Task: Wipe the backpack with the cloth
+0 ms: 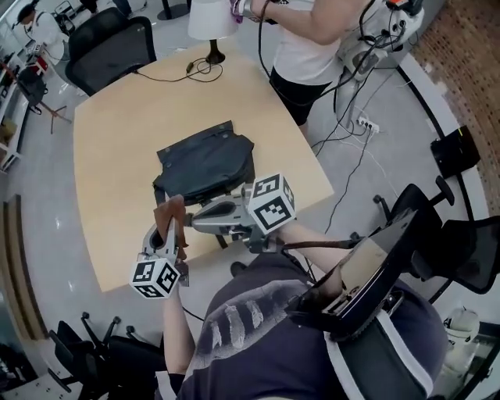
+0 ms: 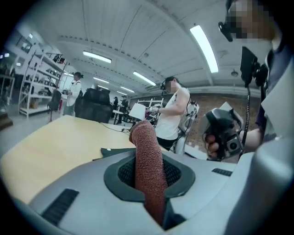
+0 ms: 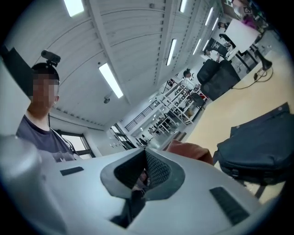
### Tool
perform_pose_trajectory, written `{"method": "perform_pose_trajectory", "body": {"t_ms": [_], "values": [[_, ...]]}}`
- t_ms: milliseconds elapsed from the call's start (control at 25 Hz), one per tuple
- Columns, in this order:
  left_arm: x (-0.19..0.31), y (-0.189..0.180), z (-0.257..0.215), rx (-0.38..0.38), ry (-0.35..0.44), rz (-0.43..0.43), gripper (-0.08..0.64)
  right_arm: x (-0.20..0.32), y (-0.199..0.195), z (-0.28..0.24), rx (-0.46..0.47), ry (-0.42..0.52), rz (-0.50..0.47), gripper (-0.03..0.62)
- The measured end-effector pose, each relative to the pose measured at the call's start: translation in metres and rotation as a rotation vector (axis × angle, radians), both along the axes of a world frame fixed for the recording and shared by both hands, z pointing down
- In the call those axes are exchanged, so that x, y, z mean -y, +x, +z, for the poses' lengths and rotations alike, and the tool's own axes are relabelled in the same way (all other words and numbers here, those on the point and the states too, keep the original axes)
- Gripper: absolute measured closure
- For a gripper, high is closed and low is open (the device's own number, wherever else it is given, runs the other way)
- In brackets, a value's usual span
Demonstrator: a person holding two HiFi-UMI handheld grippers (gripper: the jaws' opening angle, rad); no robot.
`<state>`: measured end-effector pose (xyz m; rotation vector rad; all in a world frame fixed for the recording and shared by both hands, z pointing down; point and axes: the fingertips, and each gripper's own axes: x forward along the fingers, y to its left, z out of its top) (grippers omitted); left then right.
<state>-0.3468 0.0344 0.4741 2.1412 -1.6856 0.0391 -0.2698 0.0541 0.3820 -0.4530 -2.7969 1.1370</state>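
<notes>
Pale-wood worktop (image 1: 117, 156), big, rounded corners, most of it bare. Wide free run toward the left edge and far-left corner.

Black backpack (image 1: 207, 166) lies flat, right of centre, its near end close to the near edge. Its top flap faces the far edge. In the right gripper view the backpack (image 3: 262, 147) bulks low at the right, w/ bare top beyond it.

Second person stands at the far-right corner, one arm out over a white lamp (image 1: 212, 23) on the far edge. Lamp cord curls on the top nearby. Black office chair (image 1: 109, 43) is off the far-left corner, well apart from the work.

Left gripper (image 1: 173, 231): forearm comes up from below the near edge and the jaws point toward the far edge, just short of the backpack's near-left end. It's clamped on the cloth (image 1: 170, 212). Left gripper view shows both pads of the left gripper (image 2: 149, 176) pinching a rust-brown towelling strip, the cloth (image 2: 147, 153), which stands up and flops over at the tip.

Right gripper (image 1: 199, 219): arm crosses in from the right along the near edge, jaws aimed left at the cloth, tips close to it. Right gripper view shows the right gripper (image 3: 143, 172) w/ jaws drawn together and nothing clear in the slit. A fold of cloth (image 3: 190, 151) shows just past them.
</notes>
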Motion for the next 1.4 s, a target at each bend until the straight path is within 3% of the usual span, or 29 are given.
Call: {"method": "perform_pose_trajectory", "body": {"t_ms": [80, 160, 360, 560, 760, 1120, 1400], "values": [[-0.011, 0.02, 0.005, -0.077, 0.013, 0.04, 0.505, -0.01, 0.0, 0.0, 0.023, -0.046, 0.008, 0.591], [-0.02, 0.036, 0.016, -0.092, -0.008, 0.075, 0.505, -0.019, 0.005, 0.004, 0.008, -0.045, 0.025, 0.591], [-0.029, 0.062, 0.006, -0.036, 0.018, 0.176, 0.505, -0.041, 0.032, 0.001, -0.023, 0.011, 0.057, 0.591], [-0.04, 0.09, -0.026, 0.012, 0.084, 0.263, 0.505, -0.058, 0.06, -0.021, 0.033, 0.039, 0.031, 0.591], [-0.063, 0.129, -0.043, 0.049, 0.09, 0.244, 0.505, -0.073, 0.098, -0.035, 0.099, 0.055, -0.01, 0.591], [-0.078, 0.247, -0.044, 0.102, 0.053, 0.226, 0.505, -0.09, 0.219, -0.02, 0.111, -0.022, -0.013, 0.591], [-0.092, 0.309, -0.055, 0.175, 0.058, 0.199, 0.505, -0.097, 0.288, -0.025, 0.141, 0.003, -0.017, 0.591]]}}
